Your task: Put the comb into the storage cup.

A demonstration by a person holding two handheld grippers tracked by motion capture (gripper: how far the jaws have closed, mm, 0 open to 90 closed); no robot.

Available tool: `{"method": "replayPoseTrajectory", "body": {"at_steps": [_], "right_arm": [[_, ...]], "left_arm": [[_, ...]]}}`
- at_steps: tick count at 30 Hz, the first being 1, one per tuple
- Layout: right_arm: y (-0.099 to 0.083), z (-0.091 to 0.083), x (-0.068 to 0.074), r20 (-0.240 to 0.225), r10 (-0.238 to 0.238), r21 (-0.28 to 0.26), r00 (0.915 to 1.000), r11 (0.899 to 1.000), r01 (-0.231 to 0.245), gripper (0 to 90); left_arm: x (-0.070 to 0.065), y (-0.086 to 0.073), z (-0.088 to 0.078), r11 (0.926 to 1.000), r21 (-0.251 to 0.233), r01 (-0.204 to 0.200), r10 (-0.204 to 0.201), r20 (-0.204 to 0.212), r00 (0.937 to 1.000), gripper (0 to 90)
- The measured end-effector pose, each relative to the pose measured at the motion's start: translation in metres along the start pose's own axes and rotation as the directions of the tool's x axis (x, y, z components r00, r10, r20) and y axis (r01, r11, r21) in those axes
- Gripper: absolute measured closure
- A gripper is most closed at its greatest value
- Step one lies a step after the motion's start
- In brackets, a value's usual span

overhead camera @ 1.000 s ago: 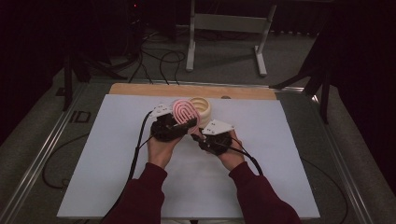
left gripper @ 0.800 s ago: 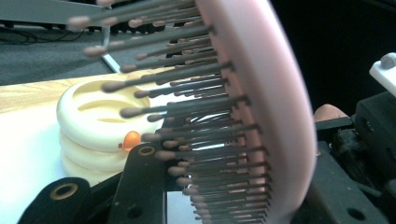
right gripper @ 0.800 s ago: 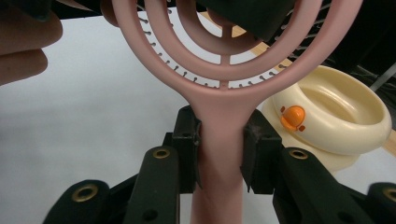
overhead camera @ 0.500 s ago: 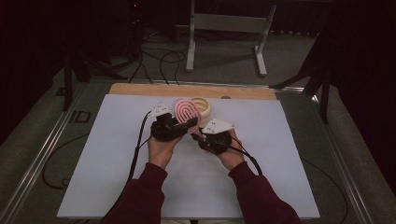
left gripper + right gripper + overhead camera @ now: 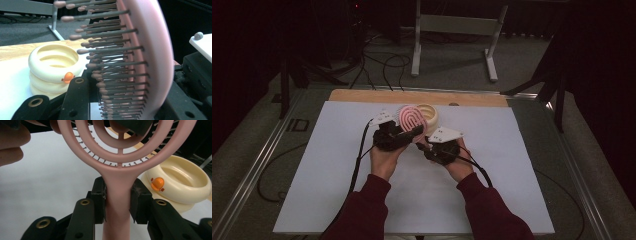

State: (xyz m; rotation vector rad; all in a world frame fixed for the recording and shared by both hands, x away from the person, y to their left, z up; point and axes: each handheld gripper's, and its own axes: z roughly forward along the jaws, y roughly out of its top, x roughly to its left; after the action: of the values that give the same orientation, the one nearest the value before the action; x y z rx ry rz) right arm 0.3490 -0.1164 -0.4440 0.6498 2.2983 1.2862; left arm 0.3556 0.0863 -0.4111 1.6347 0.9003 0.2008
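Closest to you, your right gripper [image 5: 117,205] is clamped on the handle of the pink hairbrush [image 5: 117,157]: in the right gripper view its two black jaws press on either side of the smooth, straight pink shaft just below where it widens into the head. From this side you see the back of the head, an open frame of nested pink arches joined by a thin central rib, with the white table [image 5: 50,182] showing through the gaps and the bristle roots dotted along the ribs.

Your left gripper [image 5: 399,135] holds the same brush by its head. In the left gripper view the head stands upright on edge, a rounded pale pink rim with rows of thin dark-stemmed bristles [image 5: 110,60] ending in small pinkish ball tips, all pointing to the left of that view. The jaws look closed on the head, though the pad contact itself is hidden behind the bristles, so take that as likely rather than certain.

In the high view the brush sits lifted between your two hands, above the middle of the table, handle slanting down toward your right gripper.

Just beyond the brush stands a cream ringed cup [image 5: 428,116], built like three stacked rounded rings, hollow, with a small orange duck-like figure [image 5: 157,183] on its side. It rests on the table near the far wooden edge [image 5: 362,96].
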Motion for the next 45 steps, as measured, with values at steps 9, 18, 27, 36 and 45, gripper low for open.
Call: {"method": "replayPoseTrajectory", "body": {"at_steps": [9,18,27,36,45], "right_arm": [[0.000,0.000,-0.001,-0.005,0.009,0.001,0.9999,1.000,-0.009,61.1],[0.000,-0.001,-0.003,-0.038,0.040,0.001,0.9985,0.999,-0.040,45.5],[0.000,-0.002,-0.003,-0.042,0.068,0.001,0.9968,0.998,-0.068,19.2],[-0.002,-0.004,-0.006,-0.039,0.090,0.008,0.9952,0.996,-0.090,9.2],[-0.007,-0.010,-0.008,-0.030,0.105,0.002,0.9941,0.994,-0.105,9.2]], "left_arm": [[0.001,0.002,-0.002,1.0000,-0.005,-0.002,0.002,-0.008,1.0000,64.0],[0.001,0.003,-0.002,1.0000,0.001,-0.003,0.003,-0.013,0.9999,64.0],[0.001,0.004,-0.002,1.0000,-0.002,-0.007,0.007,-0.016,0.9998,64.0],[0.002,0.004,-0.004,1.0000,0.001,-0.007,0.007,-0.023,0.9997,64.0],[0.004,0.006,-0.006,1.0000,-0.004,-0.006,0.006,-0.028,0.9996,64.0]]}}
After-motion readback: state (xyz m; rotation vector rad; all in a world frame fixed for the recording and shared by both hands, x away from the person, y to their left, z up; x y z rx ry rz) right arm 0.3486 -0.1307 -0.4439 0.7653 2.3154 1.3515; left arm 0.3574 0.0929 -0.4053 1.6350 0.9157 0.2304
